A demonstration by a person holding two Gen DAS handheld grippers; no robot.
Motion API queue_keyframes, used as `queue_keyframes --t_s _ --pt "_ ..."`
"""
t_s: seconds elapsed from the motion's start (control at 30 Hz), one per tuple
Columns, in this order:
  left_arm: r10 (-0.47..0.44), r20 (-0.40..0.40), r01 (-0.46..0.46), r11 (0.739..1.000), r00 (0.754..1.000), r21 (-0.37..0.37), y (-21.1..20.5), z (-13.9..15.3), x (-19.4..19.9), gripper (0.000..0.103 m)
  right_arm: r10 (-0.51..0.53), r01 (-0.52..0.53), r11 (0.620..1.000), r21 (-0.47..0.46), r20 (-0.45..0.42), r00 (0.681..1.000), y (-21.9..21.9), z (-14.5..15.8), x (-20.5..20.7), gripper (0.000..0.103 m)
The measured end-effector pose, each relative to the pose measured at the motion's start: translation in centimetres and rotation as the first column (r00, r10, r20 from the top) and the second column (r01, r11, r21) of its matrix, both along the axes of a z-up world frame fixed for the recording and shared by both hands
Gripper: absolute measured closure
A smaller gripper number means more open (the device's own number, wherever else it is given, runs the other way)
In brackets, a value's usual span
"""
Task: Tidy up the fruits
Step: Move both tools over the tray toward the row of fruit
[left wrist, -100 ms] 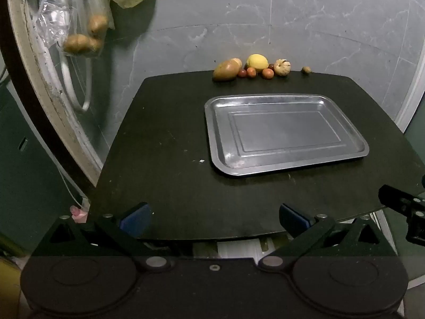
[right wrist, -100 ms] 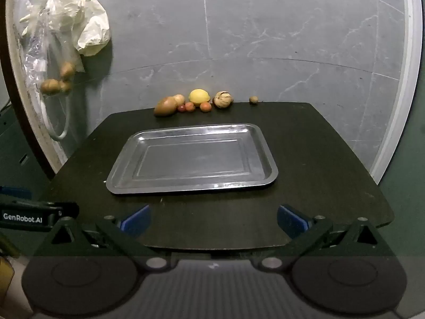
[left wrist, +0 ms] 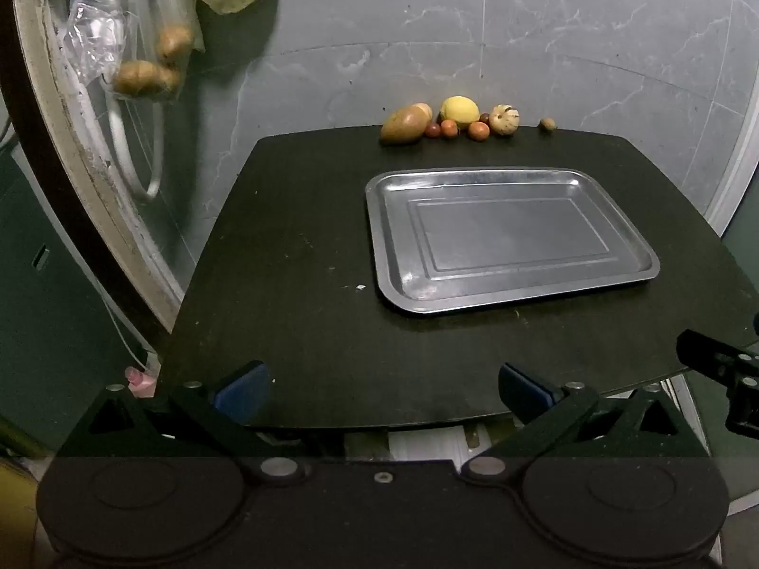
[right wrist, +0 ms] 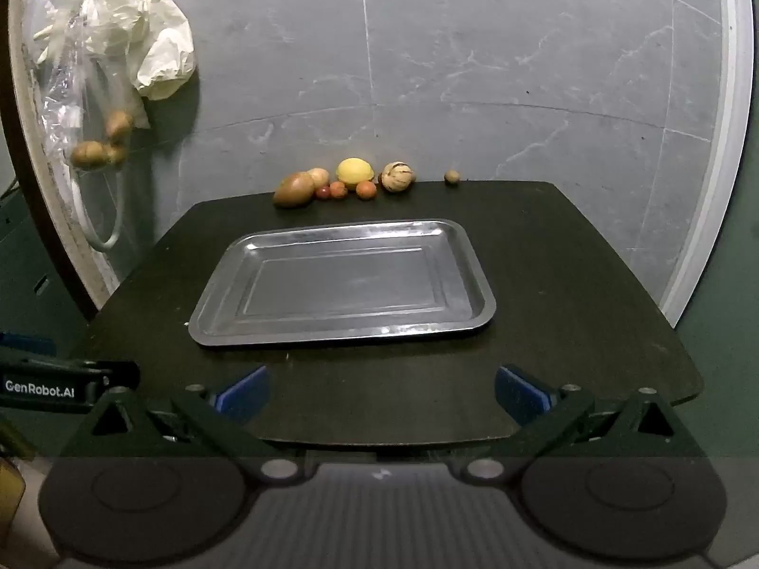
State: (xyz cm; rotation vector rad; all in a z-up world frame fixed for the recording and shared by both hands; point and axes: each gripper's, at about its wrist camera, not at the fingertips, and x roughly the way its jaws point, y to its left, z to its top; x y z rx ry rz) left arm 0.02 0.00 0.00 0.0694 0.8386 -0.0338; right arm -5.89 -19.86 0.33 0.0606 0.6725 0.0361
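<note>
Nothing has shifted since a moment ago that I can see. Both tongs, left (left wrist: pixel 379 386) and right (right wrist: pixel 379 389), hang at the tabletop's (right wrist: pixel 569 284) near edge, spread wide, gripping nothing. Steel tray (right wrist: pixel 341 332) sits mid-tabletop, bare. Fruits line the far edge: brown mango (right wrist: pixel 294 189), yellow lemon (right wrist: pixel 355 171), striped round fruit (right wrist: pixel 397 176), small red ones (right wrist: pixel 366 189) between; a tiny nut-like piece (right wrist: pixel 452 177) sits apart toward the right.

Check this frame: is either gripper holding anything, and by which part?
Nothing is held. The left gripper and right gripper are both open and empty; the fruits sit beyond the tray.
</note>
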Motion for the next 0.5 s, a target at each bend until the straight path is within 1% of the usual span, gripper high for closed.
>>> queue_keyframes --t_s 0.43,0.5 --pt "0.002 -0.005 -0.002 1.000 1.000 0.002 0.0 0.0 0.0 0.001 -0.003 0.003 1.000 0.004 -0.010 1.000 -1.0 0.0 0.0 0.000" --pt "0.001 -0.006 -0.001 1.000 1.000 0.002 0.0 0.0 0.0 0.001 -0.009 0.009 1.000 0.001 -0.017 1.000 -0.3 -0.2 0.4 0.000"
